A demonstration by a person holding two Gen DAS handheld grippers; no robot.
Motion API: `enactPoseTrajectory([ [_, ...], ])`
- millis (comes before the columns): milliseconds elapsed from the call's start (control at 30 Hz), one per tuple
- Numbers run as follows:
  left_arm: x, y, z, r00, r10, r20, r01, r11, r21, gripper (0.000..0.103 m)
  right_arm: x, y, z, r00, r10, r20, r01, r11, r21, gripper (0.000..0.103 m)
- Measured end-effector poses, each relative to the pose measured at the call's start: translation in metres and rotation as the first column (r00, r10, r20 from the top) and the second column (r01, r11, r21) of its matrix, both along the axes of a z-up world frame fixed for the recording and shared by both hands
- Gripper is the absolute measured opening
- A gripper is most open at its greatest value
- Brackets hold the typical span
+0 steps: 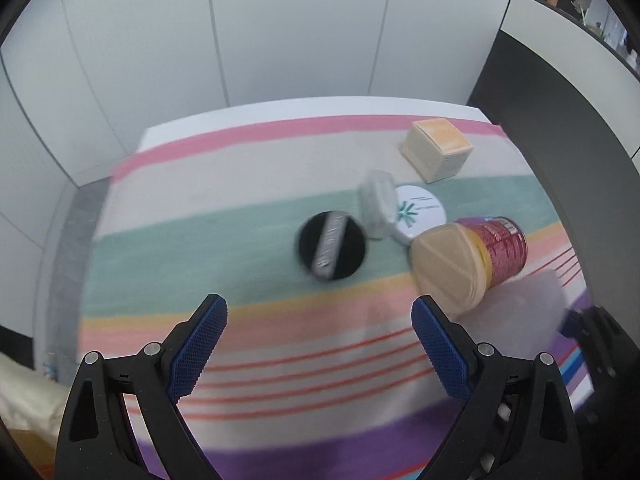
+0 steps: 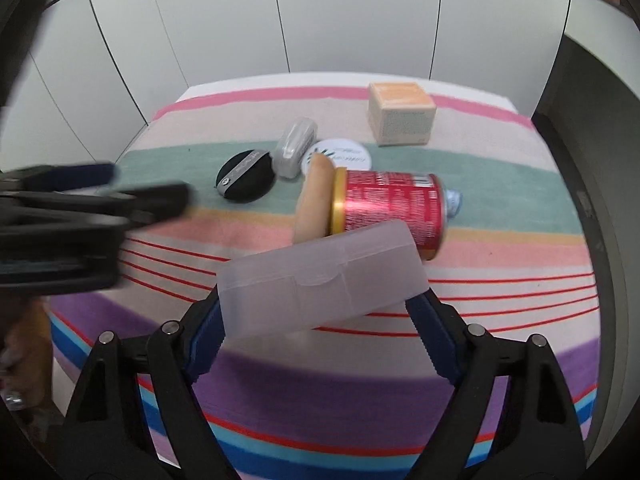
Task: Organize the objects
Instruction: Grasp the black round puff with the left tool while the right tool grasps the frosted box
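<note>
My right gripper [image 2: 316, 312] is shut on a translucent plastic box [image 2: 320, 280] and holds it tilted above the striped cloth. My left gripper [image 1: 320, 320] is open and empty above the cloth, short of a black round compact [image 1: 332, 246]. It shows blurred at the left of the right wrist view [image 2: 80, 184]. A red can with a tan lid [image 1: 472, 258] lies on its side; it also shows behind the box [image 2: 384, 208]. A grey case [image 1: 376, 204], a white round tin [image 1: 420, 210] and a tan carton [image 1: 438, 148] lie beyond.
The striped cloth [image 1: 240, 208] covers a small table [image 2: 472, 84] that stands against white wall panels. A dark partition [image 1: 560, 120] runs along the right side. The table's left edge drops to a grey floor [image 1: 68, 240].
</note>
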State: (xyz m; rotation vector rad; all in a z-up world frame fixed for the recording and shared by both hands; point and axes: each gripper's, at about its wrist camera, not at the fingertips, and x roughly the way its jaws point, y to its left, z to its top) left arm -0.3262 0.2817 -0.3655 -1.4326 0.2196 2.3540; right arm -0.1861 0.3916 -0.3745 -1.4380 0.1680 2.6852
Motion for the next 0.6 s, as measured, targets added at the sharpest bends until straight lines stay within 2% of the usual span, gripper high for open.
enactPoseTrajectory([
  [67, -0.01, 0.012, -0.012, 1.0, 0.001, 0.004, -0.001, 1.0, -0.025, 0.095, 0.004, 0.007, 0.003, 1.0, -0.015, -0.01, 0.015, 1.0, 0.027, 0.086],
  [167, -0.029, 0.023, -0.031, 0.999, 0.038, 0.03, -0.037, 0.998, -0.044, 0.095, 0.015, 0.028, 0.011, 0.998, -0.059, -0.02, 0.059, 0.998, 0.006, 0.086],
  [200, -0.038, 0.027, -0.039, 0.998, 0.054, 0.039, -0.052, 0.997, -0.055, 0.093, 0.018, 0.037, 0.015, 0.997, -0.073, -0.022, 0.073, 0.997, -0.001, 0.086],
  [233, -0.041, 0.029, -0.041, 0.998, 0.06, 0.037, -0.058, 0.996, -0.064, 0.086, 0.02, 0.043, 0.018, 0.996, -0.083, -0.026, 0.083, 0.997, -0.001, 0.086],
  [267, -0.044, 0.032, -0.044, 0.998, 0.067, 0.019, -0.065, 0.994, -0.086, 0.085, 0.022, 0.047, 0.02, 0.996, -0.09, -0.03, 0.09, 0.996, 0.001, 0.086],
  [300, -0.045, 0.035, -0.041, 0.998, 0.066, -0.009, -0.067, 0.994, -0.088, 0.071, 0.024, 0.051, 0.022, 0.995, -0.096, -0.032, 0.096, 0.995, 0.006, 0.086],
  [333, -0.044, 0.038, -0.039, 0.998, 0.053, -0.018, -0.055, 0.995, -0.079, 0.05, 0.026, 0.056, 0.024, 0.994, -0.106, -0.031, 0.107, 0.994, 0.016, 0.086],
  [600, -0.027, 0.04, -0.025, 1.0, 0.02, -0.021, -0.023, 0.99, -0.136, 0.046, 0.031, 0.073, 0.026, 0.988, -0.152, 0.005, 0.151, 0.988, 0.025, 0.086],
])
